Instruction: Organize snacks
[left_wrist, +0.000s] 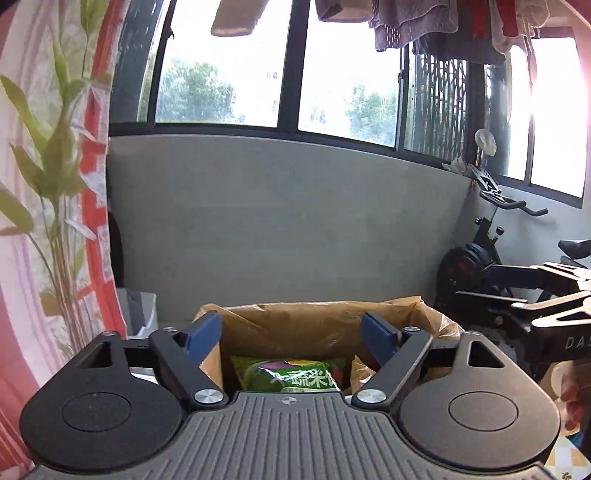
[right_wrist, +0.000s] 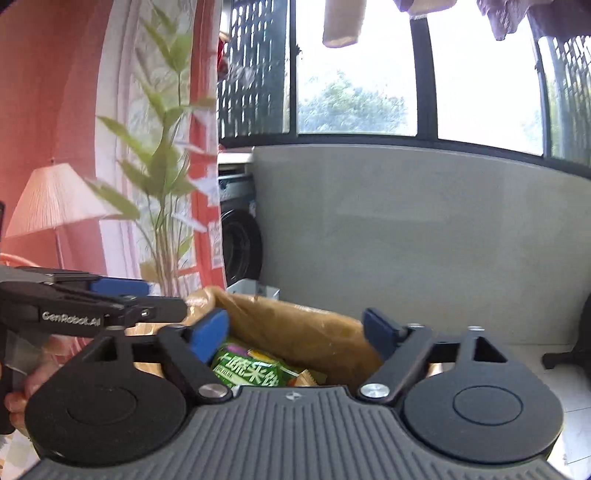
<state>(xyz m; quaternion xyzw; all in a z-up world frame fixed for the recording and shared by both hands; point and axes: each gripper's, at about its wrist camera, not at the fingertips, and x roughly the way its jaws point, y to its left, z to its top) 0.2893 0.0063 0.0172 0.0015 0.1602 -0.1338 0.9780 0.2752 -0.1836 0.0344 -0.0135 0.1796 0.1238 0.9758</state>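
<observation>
in the left wrist view the left claw (left_wrist: 291, 334) is released with nothing between its blue pads, above the brown paper bag (left_wrist: 314, 317) where the green snack packet (left_wrist: 291, 374) lies stowed, and in the right wrist view the right claw (right_wrist: 295, 332) is likewise released over that bag (right_wrist: 295, 325), with what may be another snack beside the packet (right_wrist: 247, 371).

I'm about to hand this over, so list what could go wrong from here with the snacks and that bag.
1. The thin yellowish-brown plastic bag has a crumpled, slack rim; the open left gripper or open right gripper could snag it.
2. The green snack packet lies loose on top, so another packet dropped in may slide off it or crush it.
3. Both grippers hover close together over the same opening and could collide.
</observation>
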